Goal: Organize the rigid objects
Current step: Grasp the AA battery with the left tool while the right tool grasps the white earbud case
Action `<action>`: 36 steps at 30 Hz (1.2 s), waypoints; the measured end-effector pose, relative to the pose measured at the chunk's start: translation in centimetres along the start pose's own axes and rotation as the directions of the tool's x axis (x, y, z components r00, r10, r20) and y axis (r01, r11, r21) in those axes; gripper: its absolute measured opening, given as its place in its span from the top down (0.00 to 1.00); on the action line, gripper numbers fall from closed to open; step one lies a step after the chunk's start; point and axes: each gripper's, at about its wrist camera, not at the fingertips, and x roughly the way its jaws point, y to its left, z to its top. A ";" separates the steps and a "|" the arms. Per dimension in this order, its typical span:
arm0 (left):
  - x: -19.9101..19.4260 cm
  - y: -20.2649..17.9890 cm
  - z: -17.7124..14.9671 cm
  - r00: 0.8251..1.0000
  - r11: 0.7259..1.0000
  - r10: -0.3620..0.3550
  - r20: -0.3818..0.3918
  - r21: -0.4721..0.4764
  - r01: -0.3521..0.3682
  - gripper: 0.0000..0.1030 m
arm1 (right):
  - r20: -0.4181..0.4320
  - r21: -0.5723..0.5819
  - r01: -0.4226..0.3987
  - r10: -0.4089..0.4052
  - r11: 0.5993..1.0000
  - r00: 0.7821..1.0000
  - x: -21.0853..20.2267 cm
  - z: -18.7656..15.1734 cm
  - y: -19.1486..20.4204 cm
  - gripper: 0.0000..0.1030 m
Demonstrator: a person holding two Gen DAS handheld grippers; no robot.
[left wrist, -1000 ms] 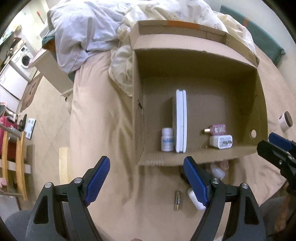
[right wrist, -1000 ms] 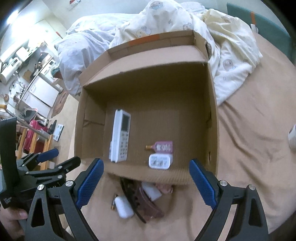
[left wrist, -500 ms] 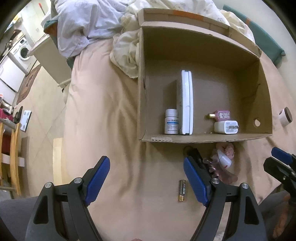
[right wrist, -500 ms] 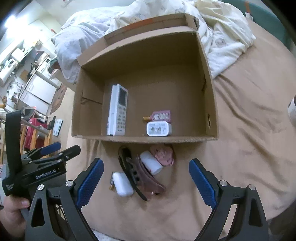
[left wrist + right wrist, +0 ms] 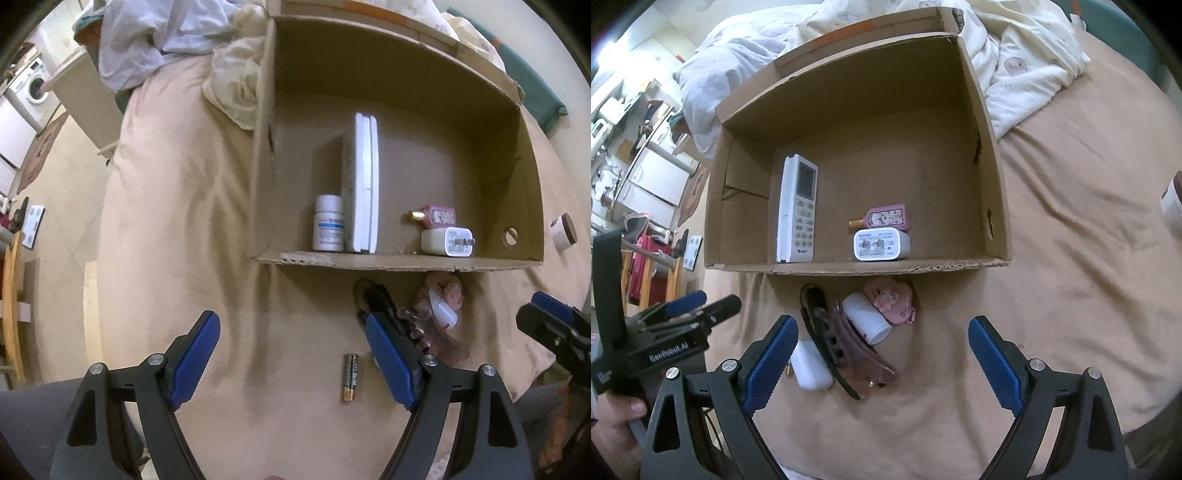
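Both grippers hang over the bed with nothing between their blue pads: the left gripper (image 5: 291,354) stands wide apart above bare sheet, with a battery (image 5: 349,377) lying just inside its right finger, and the right gripper (image 5: 882,354) is spread just as wide over a small heap of things. On the bed (image 5: 1071,229) sits a cardboard box (image 5: 993,206), open at the top. Inside it a white remote (image 5: 797,216) lies near the left wall, with a pill bottle (image 5: 328,223) beside it, and toward the middle a white charger (image 5: 881,245) rests against the front wall, touching a small pink bottle (image 5: 886,217). Outside, just in front of the box, lie a brown hair claw (image 5: 842,350), a white case (image 5: 812,366), a white tube (image 5: 866,318) and a pink charm (image 5: 892,301).
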 end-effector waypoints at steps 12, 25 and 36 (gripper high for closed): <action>6.1 -3.0 -2.6 0.972 0.995 -0.023 -0.235 0.091 0.046 0.61 | -0.057 0.004 -0.054 0.054 0.999 0.997 1.8 0.2 0.5 0.04; 7.3 -2.9 -3.1 0.970 0.994 0.030 -0.242 0.107 -0.004 0.91 | -0.118 -0.061 -0.076 0.069 0.995 0.991 3.1 -0.6 2.7 0.04; 6.8 3.2 -2.1 0.973 0.994 0.094 -0.212 -0.032 -0.103 0.91 | -0.230 -0.365 -0.087 0.001 0.927 0.973 7.0 -3.4 10.3 0.30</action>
